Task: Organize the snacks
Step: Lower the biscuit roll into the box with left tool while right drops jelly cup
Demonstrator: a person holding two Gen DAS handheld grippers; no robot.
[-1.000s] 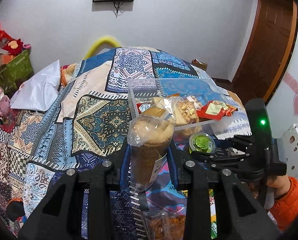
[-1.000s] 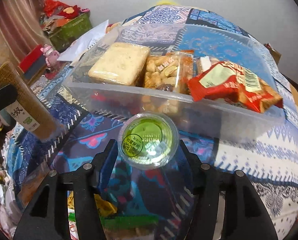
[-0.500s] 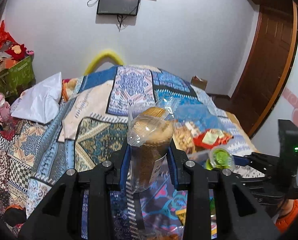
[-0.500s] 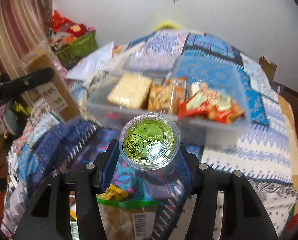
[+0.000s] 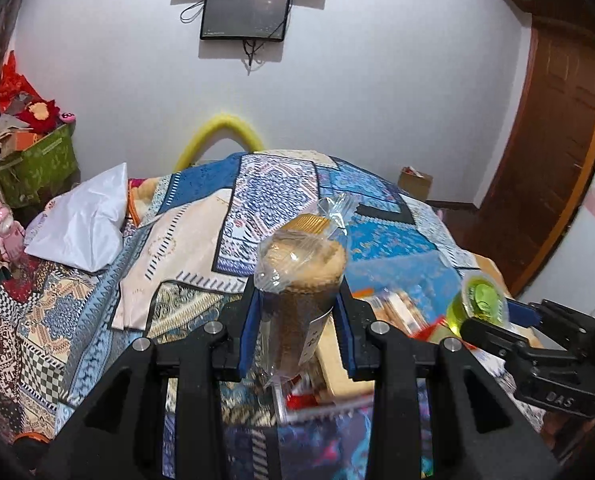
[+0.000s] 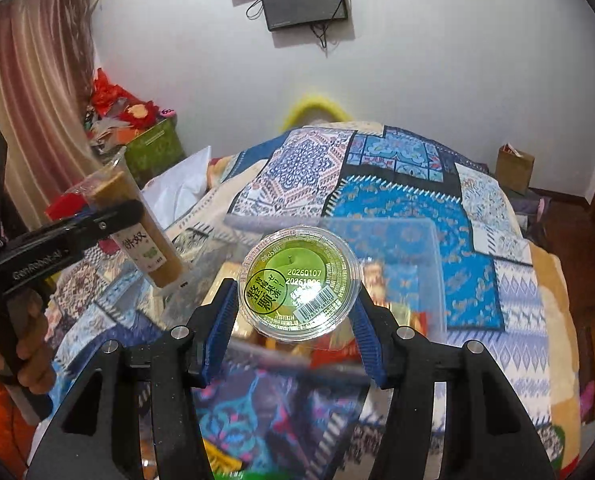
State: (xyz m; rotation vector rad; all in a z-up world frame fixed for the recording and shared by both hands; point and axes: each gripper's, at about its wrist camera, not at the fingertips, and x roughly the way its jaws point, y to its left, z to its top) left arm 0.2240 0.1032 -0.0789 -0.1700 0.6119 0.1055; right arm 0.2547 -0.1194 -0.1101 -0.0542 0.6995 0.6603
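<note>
Both grippers have risen since a second ago, and the clear bin (image 6: 425, 240) that filled the middle of the frames is now sitting low and blurred beneath the held snacks. At centre of the left wrist view the left gripper (image 5: 297, 328) is pinching the wrapped biscuit roll (image 5: 301, 280) between its blue pads, long axis running away from the camera toward the patterned quilt (image 5: 281, 184), while the right wrist view is showing the same roll at upper left, slanting with its printed label facing out. The right gripper (image 6: 293, 320) is squeezing the green jelly cup (image 6: 297, 284) at frame centre, above the bin, lid tilted toward the camera with date and barcode legible, whereas the left view is showing it only as a small cup at the right edge.
</note>
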